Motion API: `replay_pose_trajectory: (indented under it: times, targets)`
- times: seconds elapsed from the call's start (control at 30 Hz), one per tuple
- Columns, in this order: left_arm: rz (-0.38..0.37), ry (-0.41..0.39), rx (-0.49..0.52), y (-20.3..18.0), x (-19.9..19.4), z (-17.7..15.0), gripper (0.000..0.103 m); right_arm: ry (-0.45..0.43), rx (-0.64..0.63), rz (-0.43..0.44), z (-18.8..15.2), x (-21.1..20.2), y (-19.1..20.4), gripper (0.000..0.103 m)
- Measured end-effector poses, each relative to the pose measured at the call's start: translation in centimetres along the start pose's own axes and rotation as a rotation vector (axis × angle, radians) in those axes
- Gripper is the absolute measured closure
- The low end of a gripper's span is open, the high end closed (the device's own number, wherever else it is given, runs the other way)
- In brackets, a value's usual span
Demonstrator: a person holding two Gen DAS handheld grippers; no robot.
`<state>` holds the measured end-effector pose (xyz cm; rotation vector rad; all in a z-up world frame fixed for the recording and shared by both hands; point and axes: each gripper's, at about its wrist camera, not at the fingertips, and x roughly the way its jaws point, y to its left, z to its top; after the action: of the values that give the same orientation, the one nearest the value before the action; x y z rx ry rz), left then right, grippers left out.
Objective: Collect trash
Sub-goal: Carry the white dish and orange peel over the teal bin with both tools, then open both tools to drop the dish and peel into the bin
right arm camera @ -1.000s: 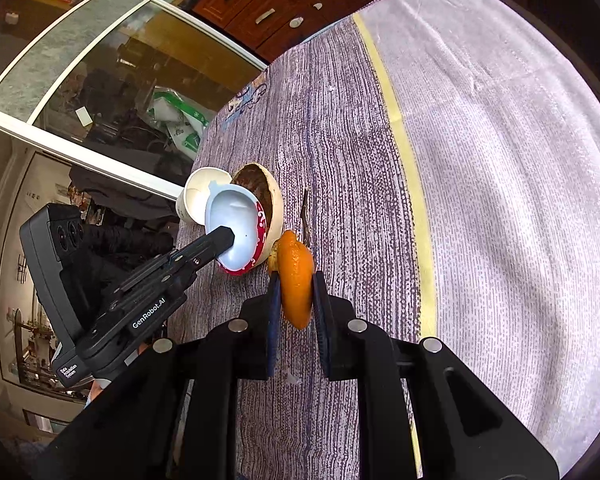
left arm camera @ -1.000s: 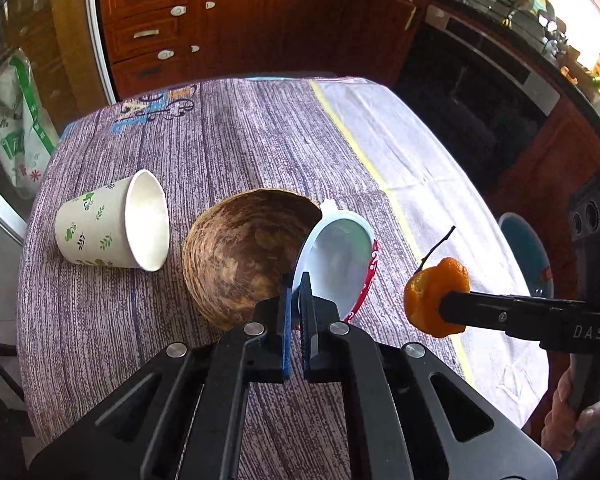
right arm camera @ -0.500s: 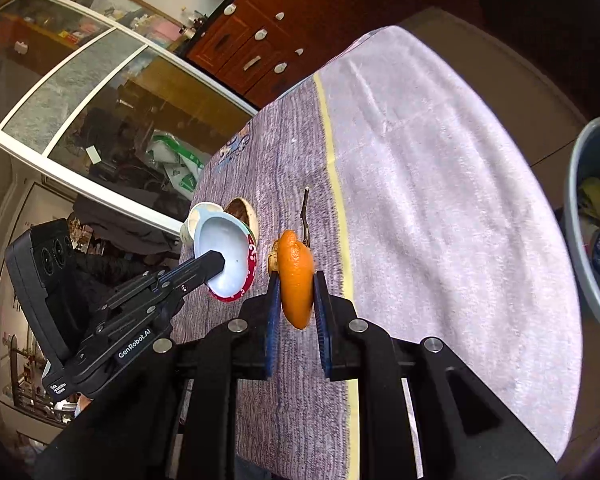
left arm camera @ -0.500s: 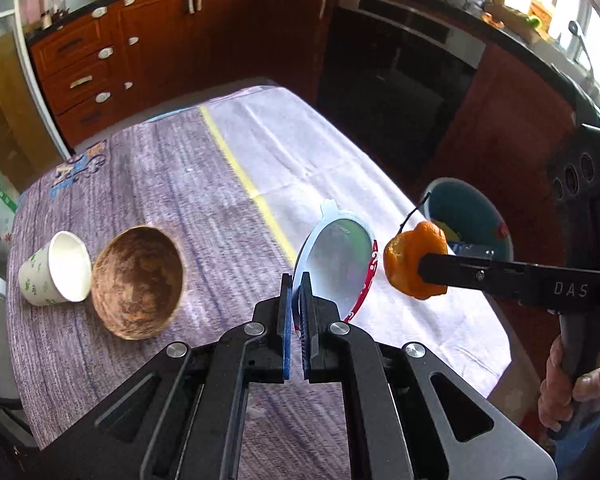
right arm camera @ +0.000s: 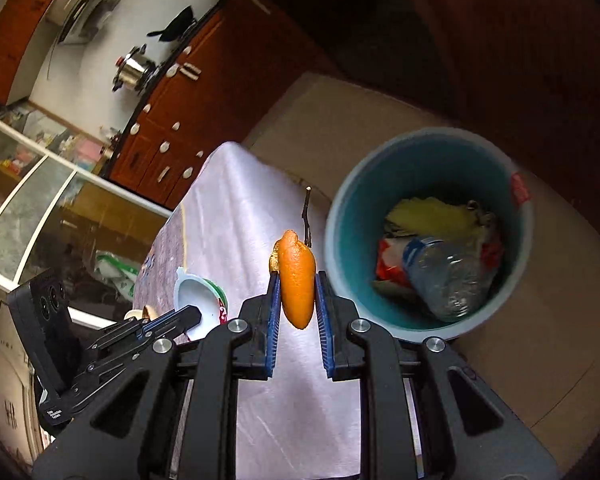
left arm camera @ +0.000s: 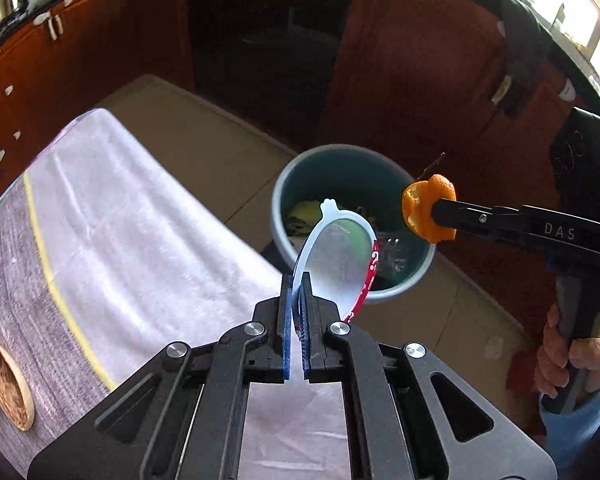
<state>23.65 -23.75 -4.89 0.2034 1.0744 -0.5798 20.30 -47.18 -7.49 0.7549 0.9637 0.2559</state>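
Note:
My left gripper (left arm camera: 296,280) is shut on the edge of a white lid with a red rim (left arm camera: 336,256), which it holds in the air beyond the table's edge. Seen past the lid, a blue-grey trash bin (left arm camera: 332,149) stands on the floor. My right gripper (right arm camera: 297,280) is shut on a piece of orange peel (right arm camera: 296,264) with a thin dark stem. In the left wrist view that orange peel (left arm camera: 430,212) hangs over the bin's right rim. The trash bin (right arm camera: 336,208) holds a crushed clear bottle (right arm camera: 444,276) and wrappers. The lid (right arm camera: 198,296) also shows at lower left in the right wrist view.
The table with its white and purple cloth (left arm camera: 140,220) lies to the left, and a wooden bowl (left arm camera: 8,384) sits near its far left end. Dark red kitchen cabinets (left arm camera: 40,60) line the back. A person's hand (left arm camera: 572,360) grips the right tool's handle. Beige floor tiles surround the bin.
Both grippers have swung away from the bowl and paper cup, past the table's edge. The bin has come into full view, with the lid and the peel now in front of it.

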Motion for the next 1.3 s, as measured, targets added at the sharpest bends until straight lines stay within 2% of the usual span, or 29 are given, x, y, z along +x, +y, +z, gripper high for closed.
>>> replay_pose_trajectory:
  times: [0.3,0.63,0.67,0.7,0.73,0.77,0.8,0.83,0.9,0.97,1.0,1.3]
  targets:
    - [0.003,0.07,0.074,-3.7,5.5,3.3,0.099,-0.029,0.108,-0.078,1.8,-0.5,-6.1,0.085]
    - [0.018,0.153,0.08,-4.8,10.0,3.8,0.097,0.022,0.175,-0.114,2.0,2.4,-8.8,0.083]
    - [0.019,0.161,0.079,-4.9,10.2,3.8,0.094,0.028,0.176,-0.11,2.1,2.7,-8.9,0.077]
    - [0.02,0.167,0.08,-5.0,10.4,3.8,0.082,0.029,0.177,-0.107,2.1,2.8,-8.9,0.062]
    - [0.028,0.167,0.083,-5.0,10.4,3.7,0.07,0.028,0.176,-0.106,2.1,3.0,-8.8,0.053]
    - [0.05,0.158,0.086,-4.9,10.3,3.6,0.044,0.024,0.171,-0.107,2.1,3.1,-8.7,0.043]
    - [0.072,0.143,0.09,-5.1,10.0,3.4,0.037,0.021,0.162,-0.109,2.2,3.1,-8.5,0.042]
    - [0.085,0.129,0.096,-5.0,9.8,3.3,0.037,0.023,0.157,-0.113,2.2,3.2,-8.4,0.04]
    - [0.083,0.132,0.094,-4.8,9.6,3.1,0.031,0.027,0.162,-0.118,2.2,3.4,-8.1,0.023]
    - [0.085,0.139,0.089,-4.5,9.4,2.8,0.028,0.029,0.166,-0.131,2.1,3.5,-7.9,0.022]
    - [0.089,0.141,0.089,-4.0,9.1,2.5,0.025,0.035,0.171,-0.141,2.1,3.4,-7.7,0.016]
    - [0.086,0.123,0.114,-5.0,7.8,1.4,0.016,0.053,0.165,-0.195,1.2,3.4,-6.5,0.014]
